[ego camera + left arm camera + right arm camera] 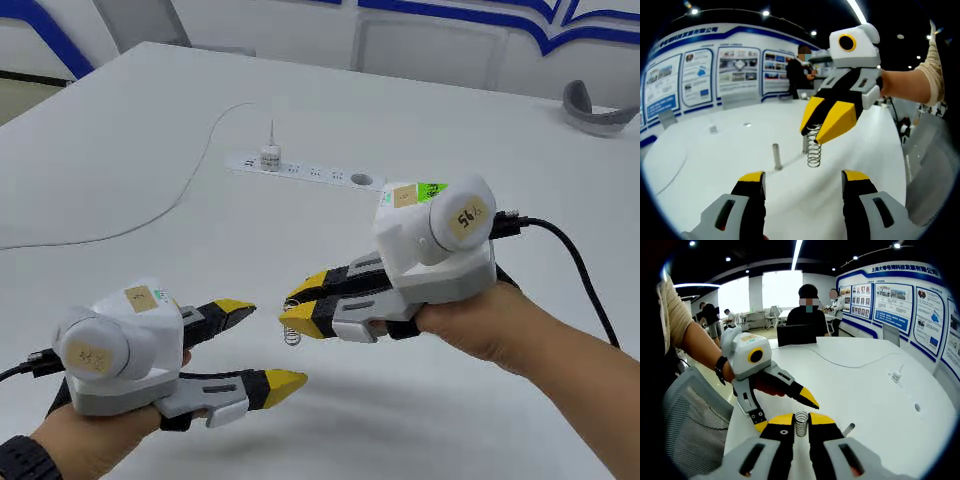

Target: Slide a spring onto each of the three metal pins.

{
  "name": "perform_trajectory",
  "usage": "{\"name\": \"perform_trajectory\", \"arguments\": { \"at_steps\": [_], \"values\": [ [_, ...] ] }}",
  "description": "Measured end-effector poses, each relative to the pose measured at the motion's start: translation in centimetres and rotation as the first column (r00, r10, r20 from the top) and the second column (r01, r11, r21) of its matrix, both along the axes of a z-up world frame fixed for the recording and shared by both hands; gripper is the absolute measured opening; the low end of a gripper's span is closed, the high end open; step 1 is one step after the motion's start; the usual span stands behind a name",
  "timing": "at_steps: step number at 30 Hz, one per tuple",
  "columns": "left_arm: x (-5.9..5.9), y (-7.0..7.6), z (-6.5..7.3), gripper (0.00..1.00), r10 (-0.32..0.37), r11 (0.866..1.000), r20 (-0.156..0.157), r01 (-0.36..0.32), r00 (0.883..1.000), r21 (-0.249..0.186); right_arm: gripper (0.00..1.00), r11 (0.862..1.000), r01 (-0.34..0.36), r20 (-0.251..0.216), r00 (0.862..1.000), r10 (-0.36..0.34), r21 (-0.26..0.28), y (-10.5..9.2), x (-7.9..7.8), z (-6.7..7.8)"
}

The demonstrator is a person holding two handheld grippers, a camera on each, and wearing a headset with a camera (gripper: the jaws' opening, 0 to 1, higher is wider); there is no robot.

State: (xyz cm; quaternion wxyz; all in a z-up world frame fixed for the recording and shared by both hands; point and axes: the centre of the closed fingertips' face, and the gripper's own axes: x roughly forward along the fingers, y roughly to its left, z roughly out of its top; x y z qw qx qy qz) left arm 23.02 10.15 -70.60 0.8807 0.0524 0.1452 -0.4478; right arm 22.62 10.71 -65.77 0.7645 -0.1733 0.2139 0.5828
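Note:
My right gripper [297, 310] is shut on a small steel spring [292, 335], which hangs upright below its yellow tips, just above the white table. In the right gripper view the spring [801, 424] sits pinched between the jaws of that gripper [801, 419], and a metal pin [848, 429] stands just to its right. The left gripper view has the spring [813, 145] close to one bare upright pin [776, 156], with a second pin [805, 144] partly hidden behind the spring. My left gripper [262, 345] is open and holds nothing, a little to the left of the spring.
A white power strip [300, 170] with a plugged adapter [270, 155] and a thin white cable [190, 190] lies further back on the table [120, 150]. A grey curved object [597, 108] rests at the far right. People sit behind the table's far edge.

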Motion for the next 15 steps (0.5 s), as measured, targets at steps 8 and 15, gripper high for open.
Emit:
{"name": "perform_trajectory", "arguments": {
  "at_steps": [8,15],
  "values": [
    [0.1,0.2,0.0,0.65,0.01,1.0,0.001,-0.01,1.0,0.0,0.11,0.999,0.029,0.017,0.999,-0.029,0.016,-0.5,1.1,0.7],
    [0.2,0.3,-0.1,0.66,0.013,1.0,-0.001,-0.013,1.0,-0.001,0.11,0.996,0.082,0.038,0.996,-0.083,0.031,-1.7,3.1,1.4]
  ]
}}
